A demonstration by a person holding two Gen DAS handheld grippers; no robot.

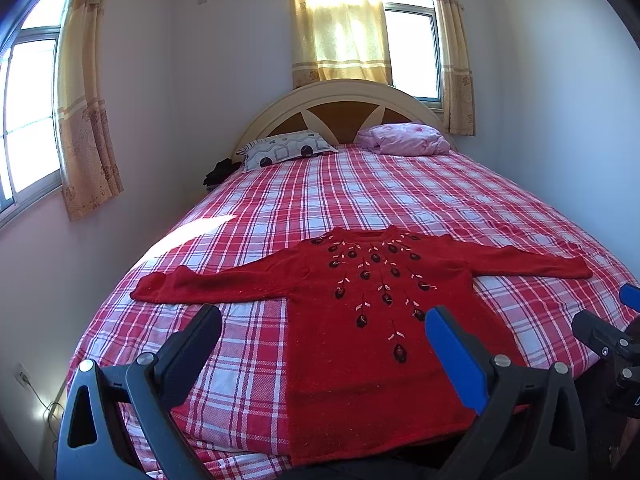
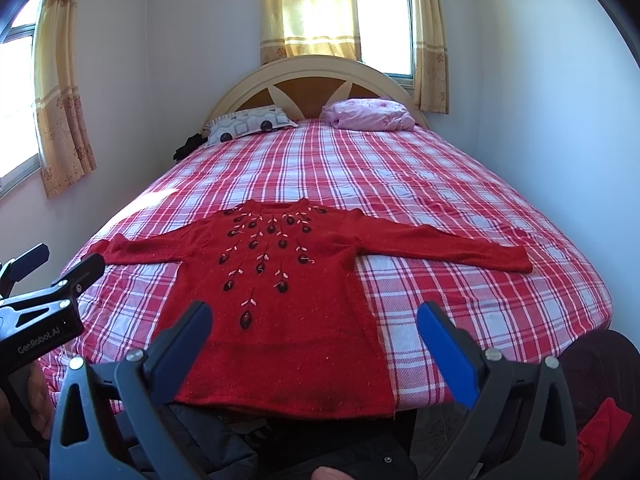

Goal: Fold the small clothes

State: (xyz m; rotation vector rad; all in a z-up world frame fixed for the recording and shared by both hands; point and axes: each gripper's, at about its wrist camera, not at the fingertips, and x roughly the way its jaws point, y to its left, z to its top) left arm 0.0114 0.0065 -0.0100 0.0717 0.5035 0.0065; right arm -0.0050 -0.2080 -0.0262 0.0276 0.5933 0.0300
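Observation:
A small red knit sweater (image 1: 360, 300) with dark flower embroidery lies flat, face up, on the red-and-white plaid bed (image 1: 360, 192), both sleeves spread out sideways, hem at the near edge. It also shows in the right wrist view (image 2: 280, 280). My left gripper (image 1: 324, 336) is open and empty, held above the sweater's lower left part. My right gripper (image 2: 314, 332) is open and empty above the sweater's lower right part. The right gripper shows at the edge of the left view (image 1: 608, 320); the left gripper shows in the right view (image 2: 60, 268).
A patterned pillow (image 1: 284, 152) and a pink bundle (image 1: 404, 140) lie by the headboard (image 1: 340, 100). Walls close in on both sides of the bed. Another red cloth (image 2: 604, 436) lies low at the right, off the bed.

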